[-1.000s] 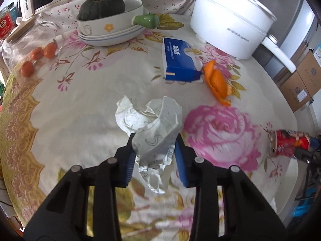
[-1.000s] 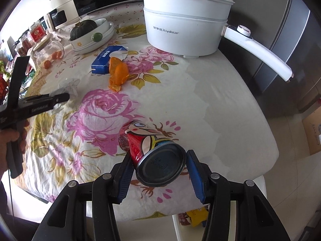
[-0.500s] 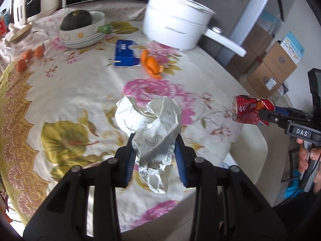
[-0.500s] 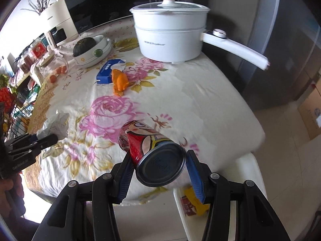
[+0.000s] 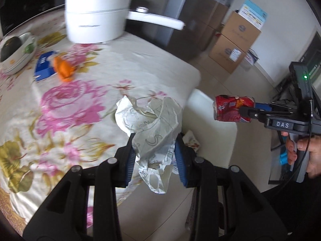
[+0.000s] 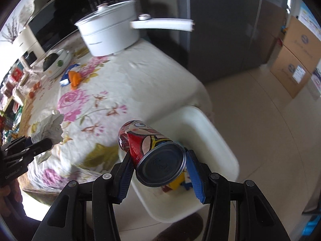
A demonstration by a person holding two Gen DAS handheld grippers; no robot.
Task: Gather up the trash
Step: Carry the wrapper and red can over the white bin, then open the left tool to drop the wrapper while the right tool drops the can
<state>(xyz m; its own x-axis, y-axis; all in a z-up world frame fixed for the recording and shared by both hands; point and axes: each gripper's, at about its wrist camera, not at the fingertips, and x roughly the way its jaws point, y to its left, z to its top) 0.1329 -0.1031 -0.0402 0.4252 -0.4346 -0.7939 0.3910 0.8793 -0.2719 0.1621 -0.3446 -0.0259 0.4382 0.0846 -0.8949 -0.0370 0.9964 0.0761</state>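
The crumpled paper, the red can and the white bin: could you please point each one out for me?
crumpled paper (image 5: 154,124), left wrist view, its creased middle.
red can (image 6: 160,166), right wrist view, its dark round base.
white bin (image 6: 218,136), right wrist view, its far rim.

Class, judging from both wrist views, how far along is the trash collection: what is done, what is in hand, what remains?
Done: some litter already lies in the white bin beside the table.
In hand: the left gripper clamps crumpled paper; the right gripper clamps a red can above the bin.
Left: dropping both, then perhaps the orange scrap on the table.
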